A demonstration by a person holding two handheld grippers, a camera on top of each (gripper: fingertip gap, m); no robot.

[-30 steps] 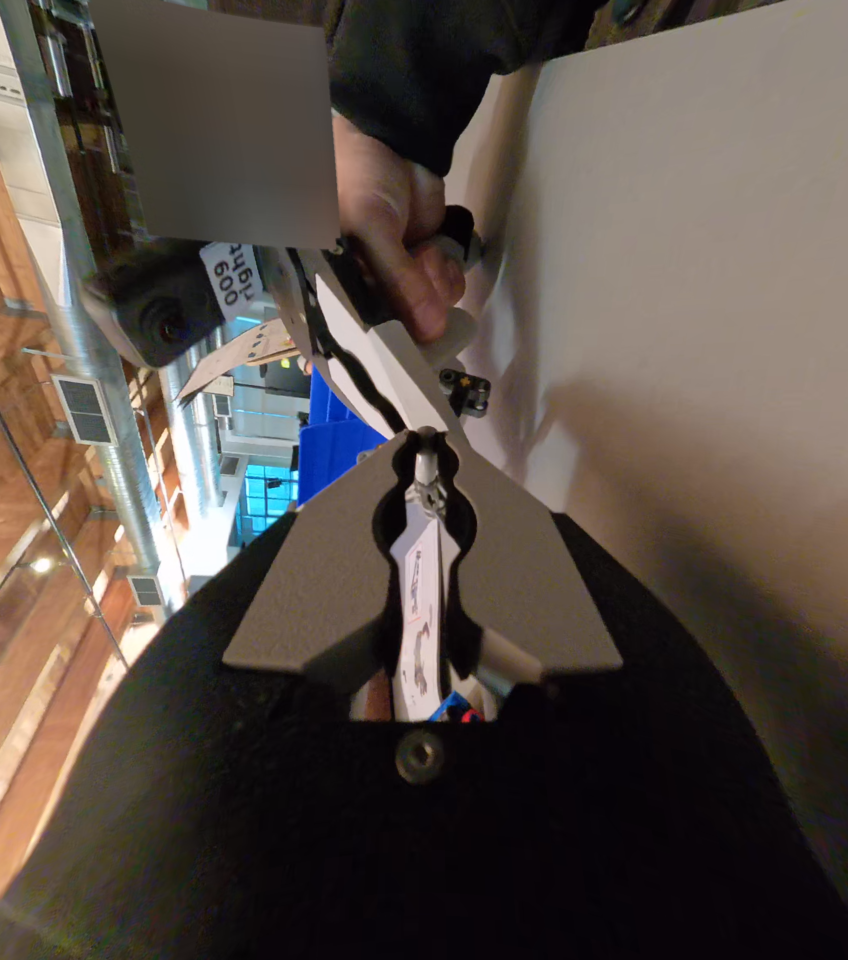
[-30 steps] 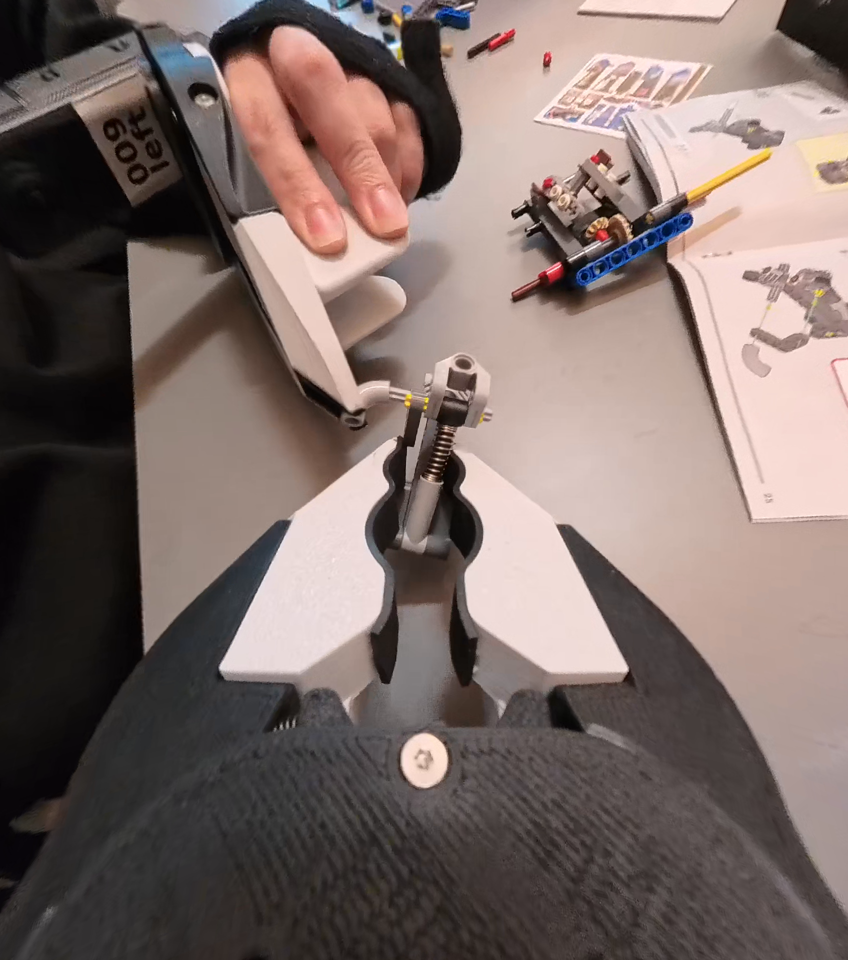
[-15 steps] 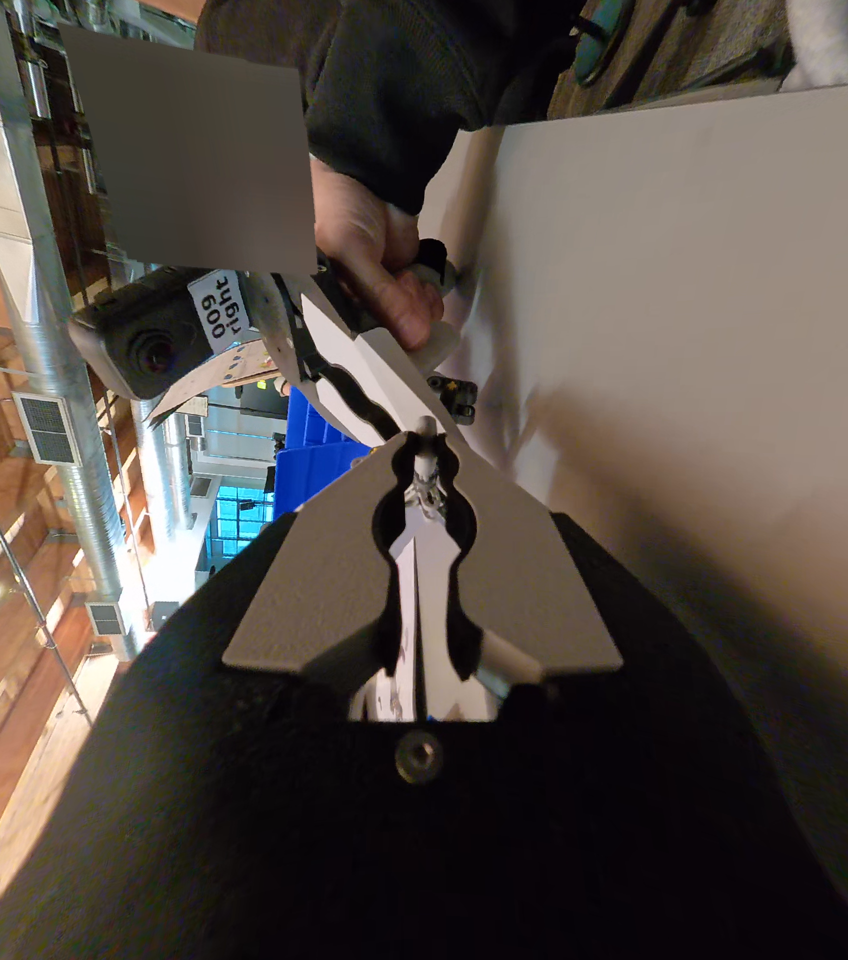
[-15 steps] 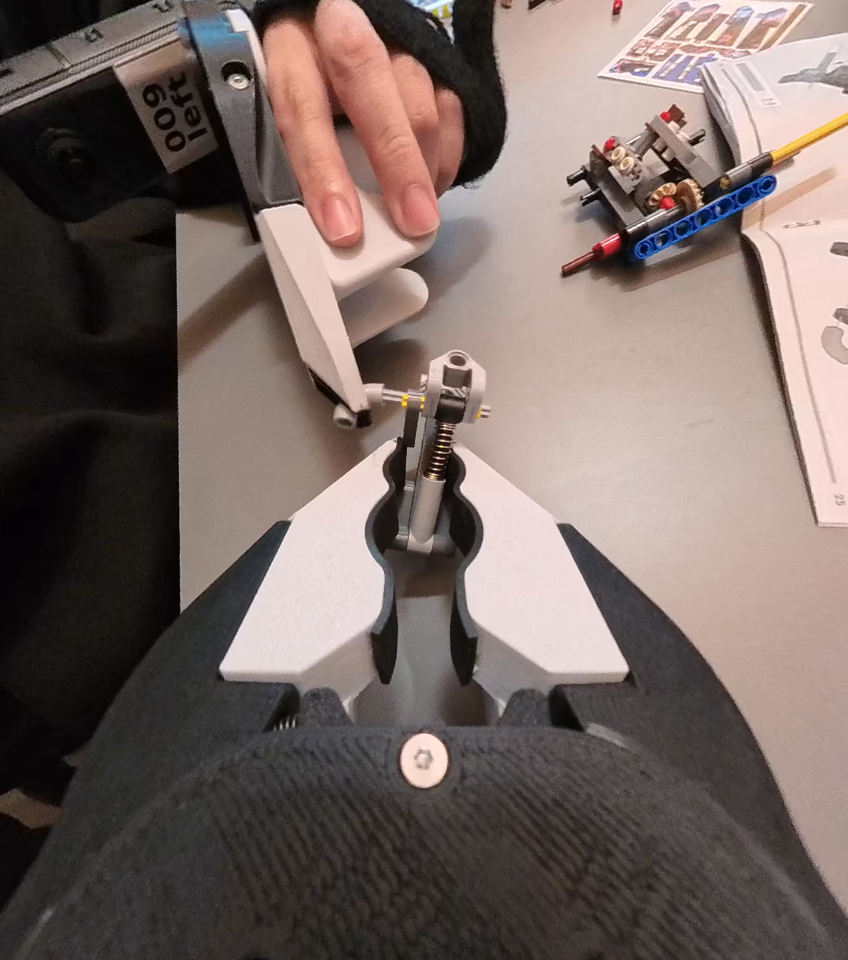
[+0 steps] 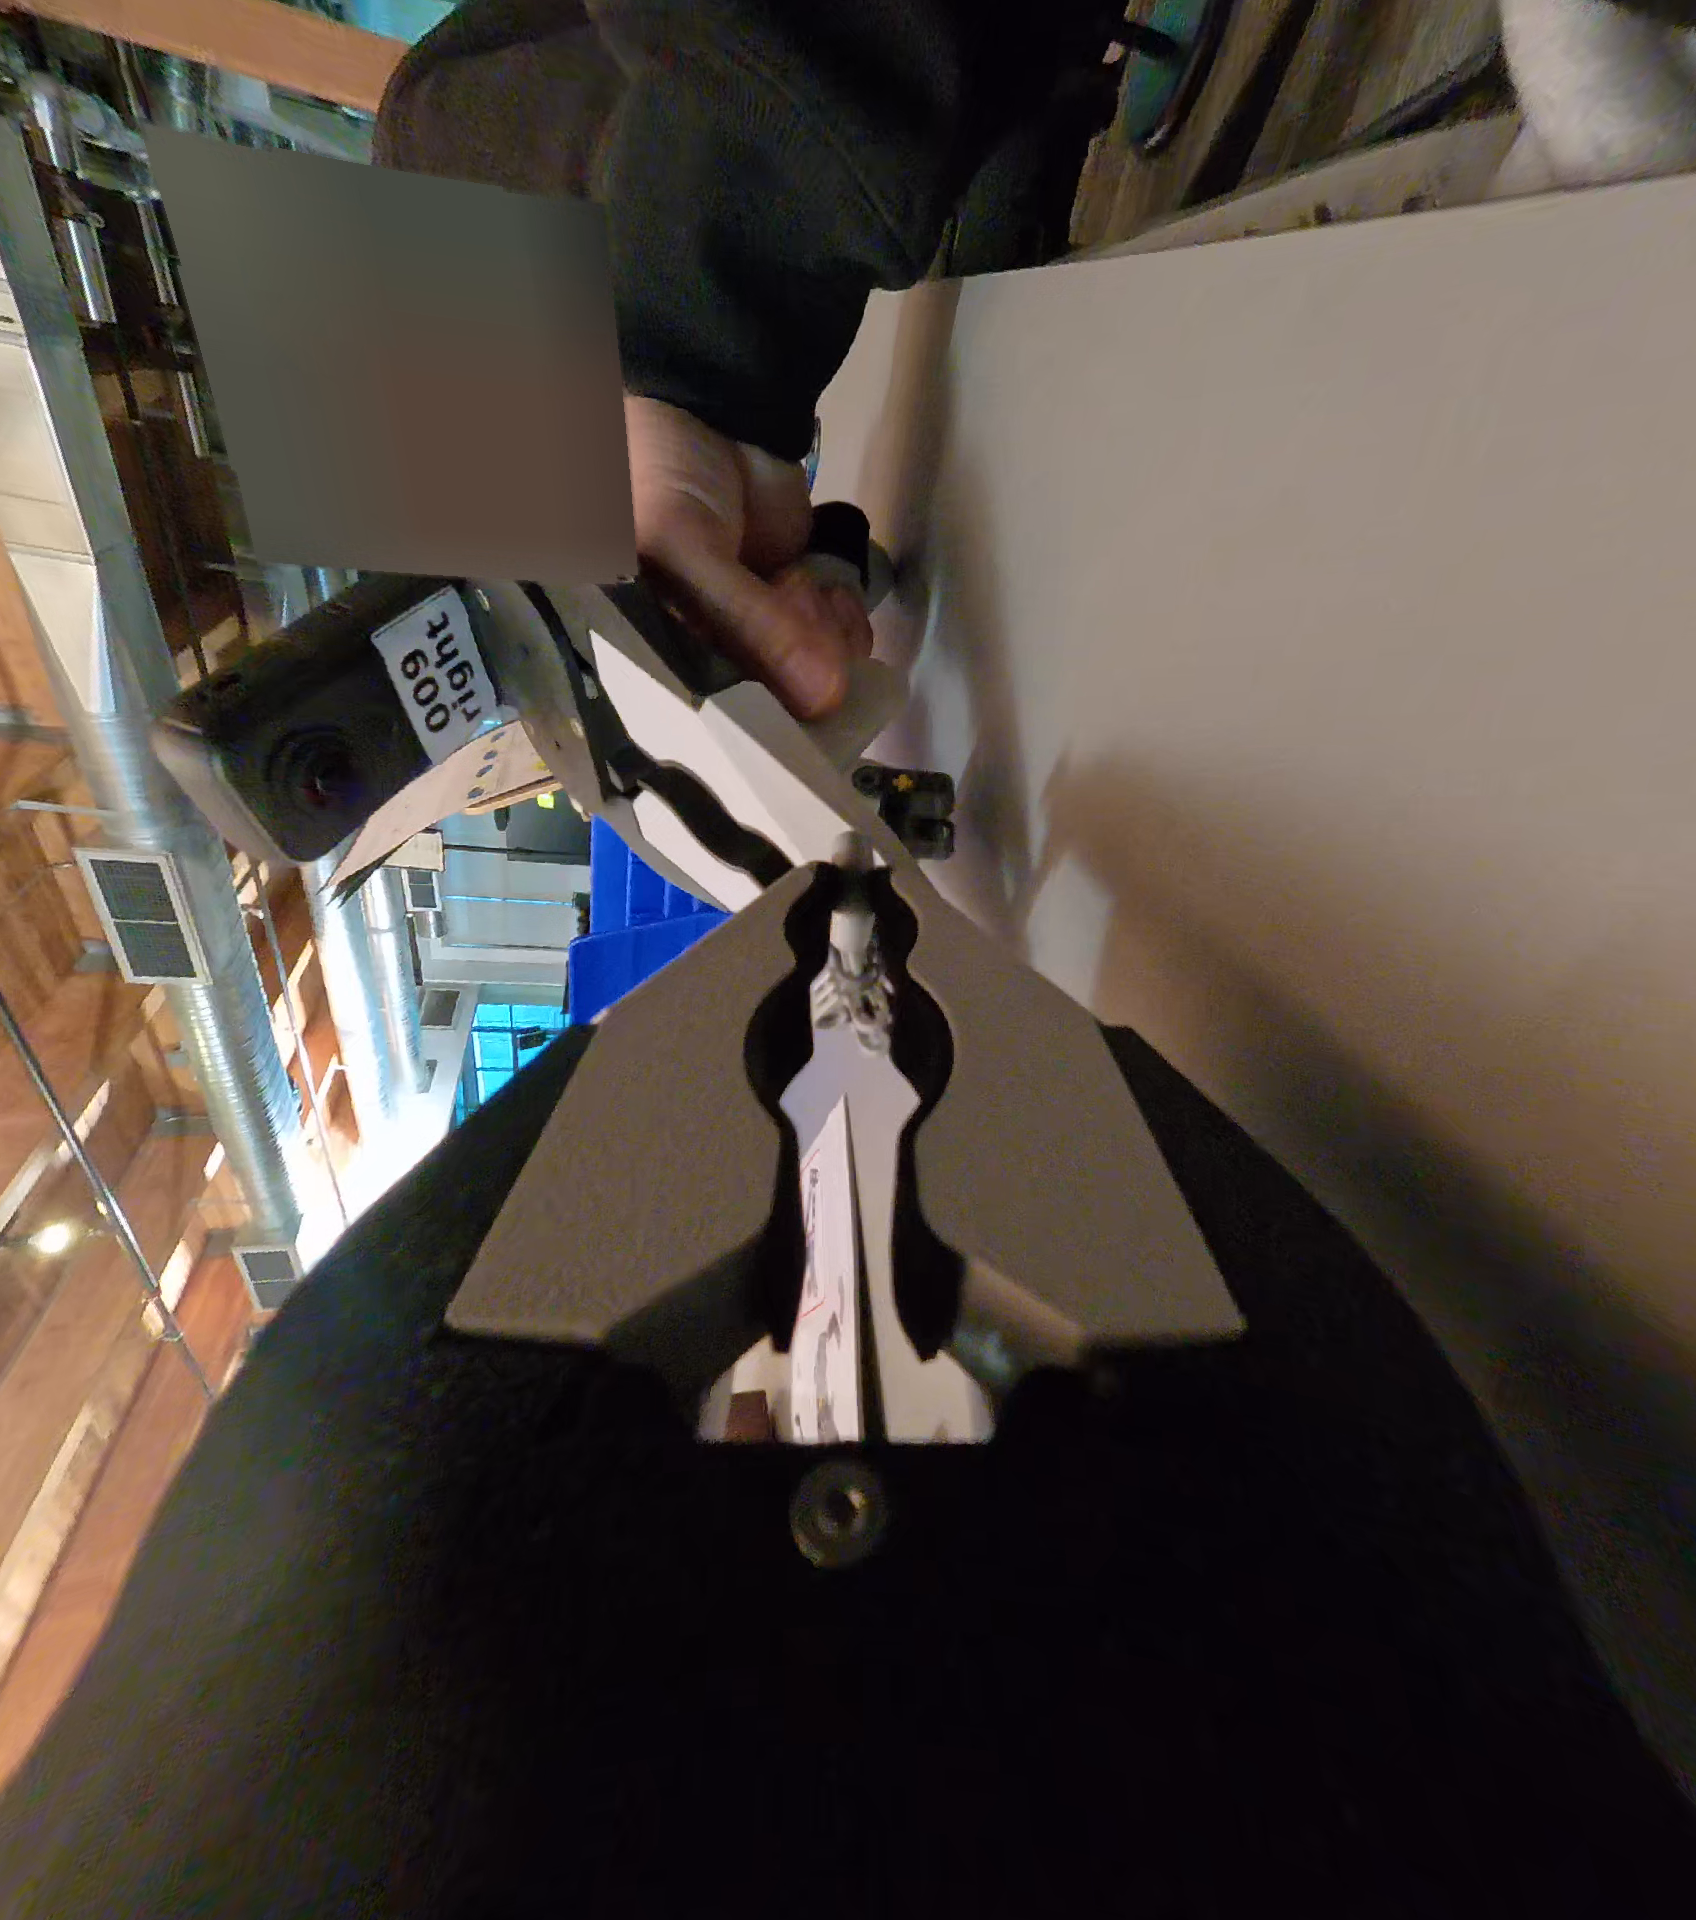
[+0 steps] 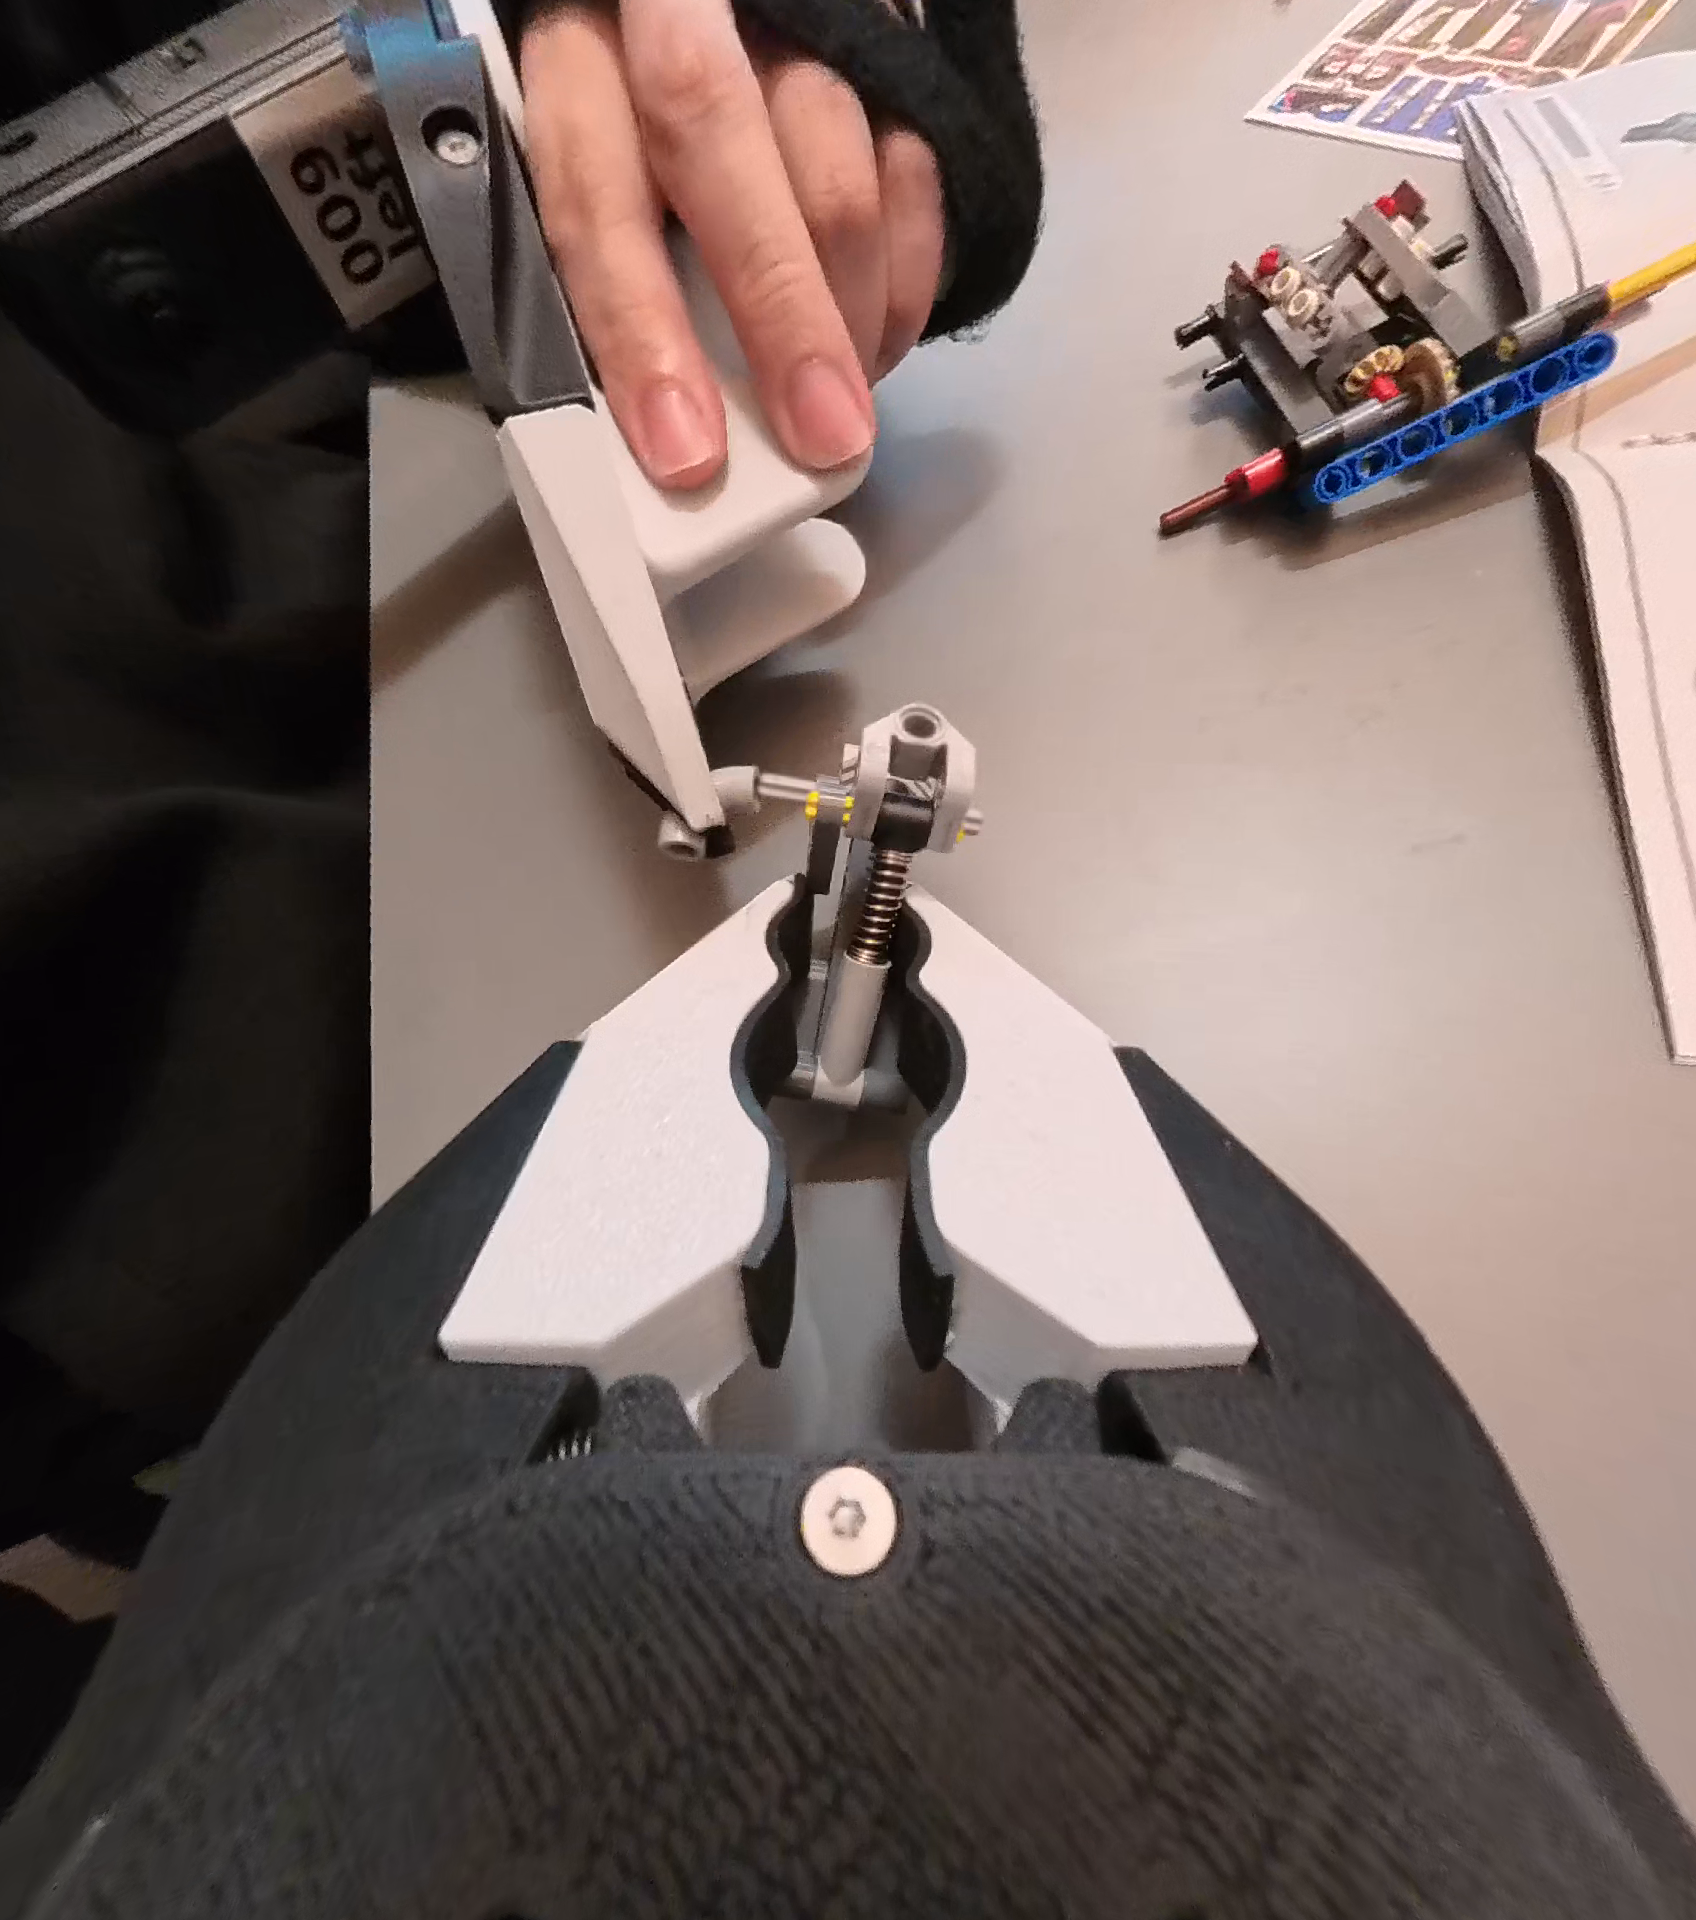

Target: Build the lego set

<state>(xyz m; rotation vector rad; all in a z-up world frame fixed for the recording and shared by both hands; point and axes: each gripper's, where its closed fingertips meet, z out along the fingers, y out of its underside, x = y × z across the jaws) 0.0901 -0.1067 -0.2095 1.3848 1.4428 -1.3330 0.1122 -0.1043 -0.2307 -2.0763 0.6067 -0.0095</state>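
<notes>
Grey table; right tongs clamping shock absorber.

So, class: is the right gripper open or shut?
Shut. In the right wrist view the right gripper clamps the grey spring strut, its fingers pressed against both sides of the part.
</notes>
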